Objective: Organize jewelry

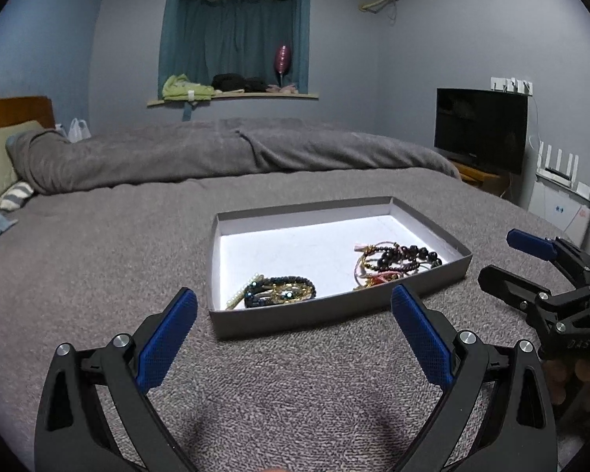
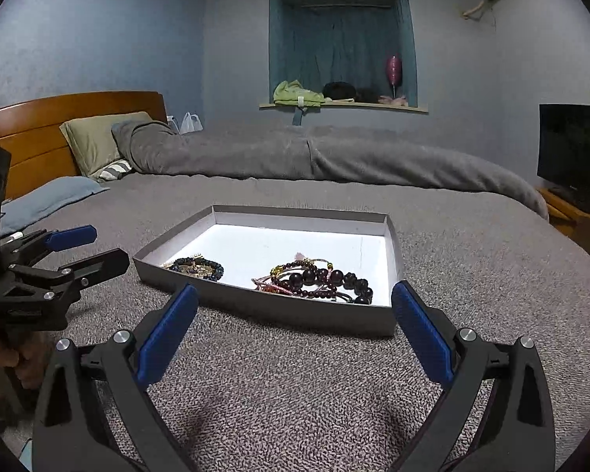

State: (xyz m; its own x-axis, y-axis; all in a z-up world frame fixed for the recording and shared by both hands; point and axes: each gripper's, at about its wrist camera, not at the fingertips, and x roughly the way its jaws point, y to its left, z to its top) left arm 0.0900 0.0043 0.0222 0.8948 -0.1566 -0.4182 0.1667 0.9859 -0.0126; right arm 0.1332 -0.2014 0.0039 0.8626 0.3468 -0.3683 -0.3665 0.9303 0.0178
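Both claws gape empty — only the left view shows pearls [image 1: 243,292] in the tray [image 1: 334,310].

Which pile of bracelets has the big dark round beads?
The right-hand pile in the tray; the left pile has small dark blue beads and gold pieces.

Bracelets [image 1: 279,292] in tray [image 1: 424,291]
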